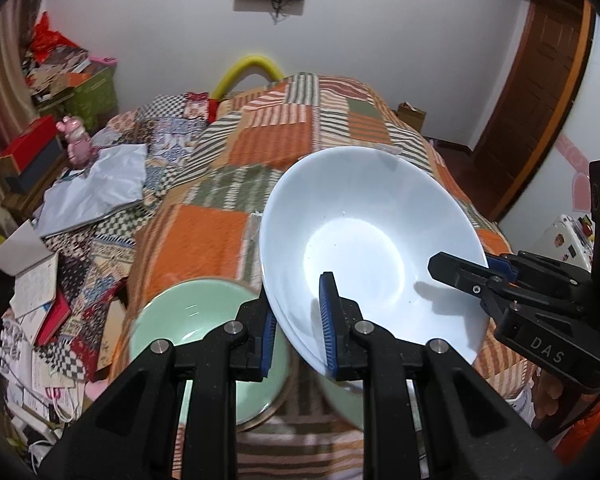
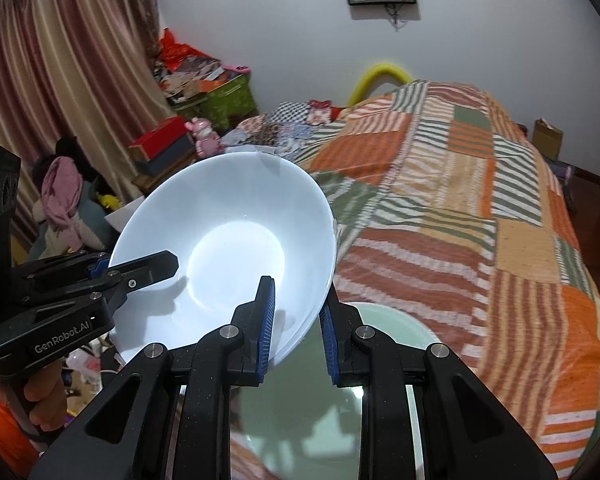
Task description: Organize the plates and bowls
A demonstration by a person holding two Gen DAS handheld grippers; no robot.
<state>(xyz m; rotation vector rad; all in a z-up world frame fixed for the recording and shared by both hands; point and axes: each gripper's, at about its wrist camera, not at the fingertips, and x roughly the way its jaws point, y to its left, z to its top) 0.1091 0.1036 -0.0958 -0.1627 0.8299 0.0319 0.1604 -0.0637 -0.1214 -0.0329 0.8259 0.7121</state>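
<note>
A white bowl (image 1: 364, 236) is held tilted in the air above the bed by both grippers. My left gripper (image 1: 298, 320) is shut on its left rim; it also shows at the left of the right wrist view (image 2: 140, 272). My right gripper (image 2: 296, 328) is shut on the bowl's (image 2: 228, 248) right rim; it also shows at the right of the left wrist view (image 1: 472, 276). A pale green bowl (image 1: 180, 320) lies under the left fingers. A second green dish (image 2: 332, 400) lies below the right gripper, partly hidden by the fingers.
The patchwork bedspread (image 1: 276, 148) covers the bed. Papers, books and a grey bag (image 1: 100, 184) lie on its left side. A bedside stand holds a red box (image 1: 28, 144) and a pink figure (image 1: 76, 144). A wooden door (image 1: 532, 88) is at the right.
</note>
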